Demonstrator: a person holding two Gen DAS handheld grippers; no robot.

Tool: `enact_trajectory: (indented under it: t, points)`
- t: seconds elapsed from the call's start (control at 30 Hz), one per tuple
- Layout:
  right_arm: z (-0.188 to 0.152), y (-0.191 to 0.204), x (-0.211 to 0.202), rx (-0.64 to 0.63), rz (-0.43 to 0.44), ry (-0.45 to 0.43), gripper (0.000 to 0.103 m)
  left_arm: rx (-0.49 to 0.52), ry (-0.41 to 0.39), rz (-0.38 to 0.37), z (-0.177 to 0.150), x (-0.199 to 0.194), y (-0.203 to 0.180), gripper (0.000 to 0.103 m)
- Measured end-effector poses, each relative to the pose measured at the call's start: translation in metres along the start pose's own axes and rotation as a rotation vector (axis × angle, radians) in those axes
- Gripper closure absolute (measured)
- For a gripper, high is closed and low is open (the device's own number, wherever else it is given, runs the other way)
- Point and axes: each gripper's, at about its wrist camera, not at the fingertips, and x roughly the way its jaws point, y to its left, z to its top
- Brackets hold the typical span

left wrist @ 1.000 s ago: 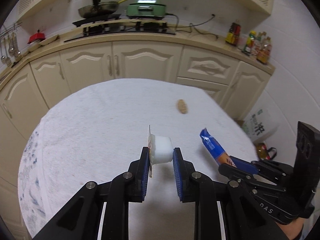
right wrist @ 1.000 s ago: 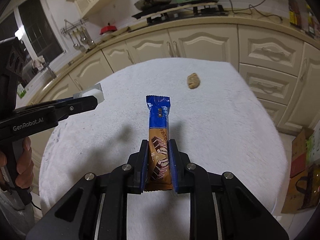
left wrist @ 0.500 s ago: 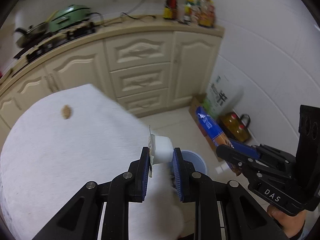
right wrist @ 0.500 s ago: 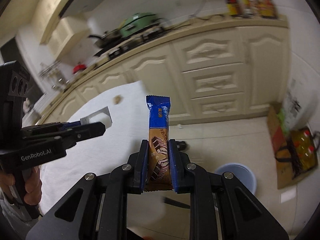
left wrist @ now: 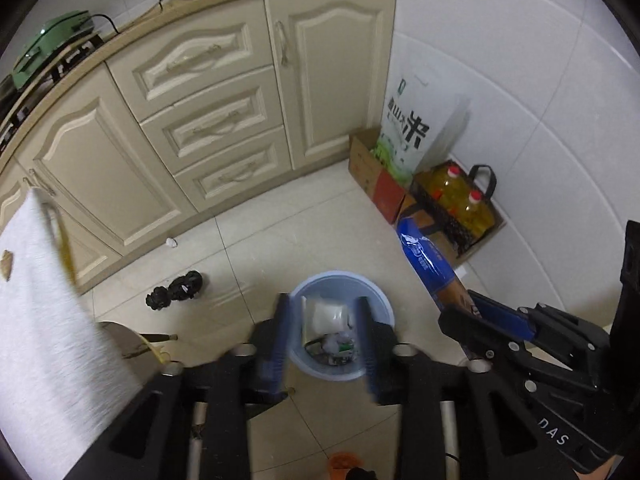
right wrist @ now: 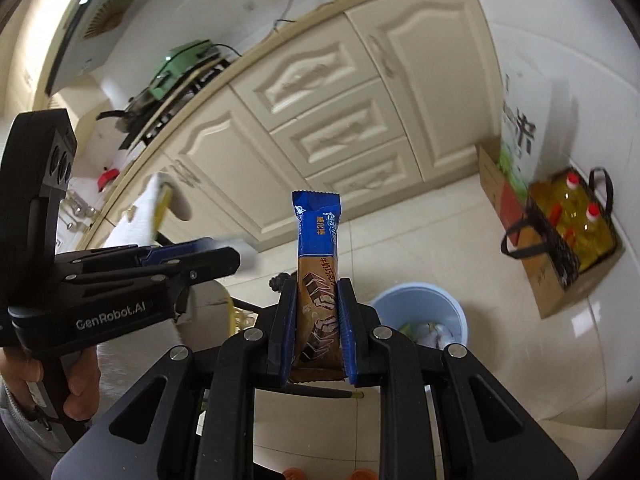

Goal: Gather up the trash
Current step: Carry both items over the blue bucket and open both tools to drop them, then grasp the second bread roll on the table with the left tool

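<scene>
A light blue trash bin (left wrist: 376,292) stands on the floor with trash inside; it also shows in the right wrist view (right wrist: 416,300). My left gripper (left wrist: 323,320) is open right above the bin, and a white cup (left wrist: 326,314) is loose between its fingers, over the bin's mouth. My right gripper (right wrist: 318,308) is shut on a blue and brown snack wrapper (right wrist: 318,248), held upright to the right of the bin; the wrapper also shows in the left wrist view (left wrist: 428,260).
The white-clothed table (left wrist: 44,320) is at the left with a brown scrap (left wrist: 6,264) on it. Cream cabinets (left wrist: 224,112) stand behind. A cardboard box (left wrist: 376,184), a rice bag (left wrist: 412,128) and oil bottles (left wrist: 464,200) line the right wall. A black object (left wrist: 176,290) lies on the floor.
Both grippers have swung from the table to above the floor bin. My left gripper has opened and let go of the white cup. The right one still holds the wrapper.
</scene>
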Motion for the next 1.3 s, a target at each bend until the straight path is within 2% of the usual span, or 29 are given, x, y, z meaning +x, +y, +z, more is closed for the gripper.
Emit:
enact_trajectory:
  t: [0.03,0.07,0.23,0.5,0.53,0.57,0.6,0.63,0.67,0.8,0.83,0.93,1.0,1.17,1.3]
  points:
    - [-0.001,-0.004,0.003,0.007,-0.001,0.005,0.084,-0.001,0.005,0.01,0.006,0.009,-0.001,0.053]
    - [-0.001,-0.008,0.007,0.012,-0.002,0.009,0.084,-0.002,0.006,0.025,0.009,0.017,-0.005,0.048]
    - [-0.006,-0.023,0.021,0.038,-0.004,0.029,0.084,-0.012,0.004,0.085,0.02,0.036,-0.017,0.039]
    - [0.003,-0.013,0.039,0.042,-0.025,0.022,0.08,-0.009,-0.07,0.137,0.007,-0.014,-0.015,0.032]
    - [0.005,-0.012,0.04,0.048,-0.019,0.022,0.076,-0.01,-0.08,0.138,0.001,-0.025,-0.011,0.032]
    - [0.007,-0.008,0.038,0.048,-0.017,0.013,0.063,-0.015,-0.09,0.137,-0.002,-0.034,-0.008,0.032]
    - [0.009,-0.002,0.035,0.033,-0.03,0.002,0.056,-0.019,-0.098,0.132,-0.008,-0.047,-0.001,0.032]
    - [0.01,0.003,0.033,0.022,-0.038,-0.005,0.04,-0.026,-0.109,0.127,-0.012,-0.057,0.005,0.032]
    - [0.011,0.009,0.029,0.011,-0.039,-0.013,0.032,-0.032,-0.121,0.128,-0.016,-0.067,0.012,0.032]
    - [0.018,0.037,0.016,-0.028,-0.028,-0.04,0.027,-0.068,-0.195,0.177,-0.029,-0.108,0.042,0.029]
    - [0.02,0.044,0.014,-0.035,-0.025,-0.046,0.023,-0.086,-0.213,0.185,-0.033,-0.117,0.051,0.025]
    - [0.028,0.07,0.01,-0.069,-0.015,-0.063,0.012,-0.142,-0.237,0.201,-0.048,-0.137,0.081,0.023]
    - [0.034,0.091,0.01,-0.101,0.0,-0.07,0.011,-0.183,-0.25,0.208,-0.057,-0.147,0.103,0.023]
    - [0.048,0.143,0.022,-0.175,0.049,-0.067,0.005,-0.316,-0.238,0.215,-0.07,-0.156,0.17,0.023]
    - [0.053,0.177,0.039,-0.224,0.09,-0.048,0.003,-0.421,-0.235,0.265,-0.078,-0.143,0.224,0.026]
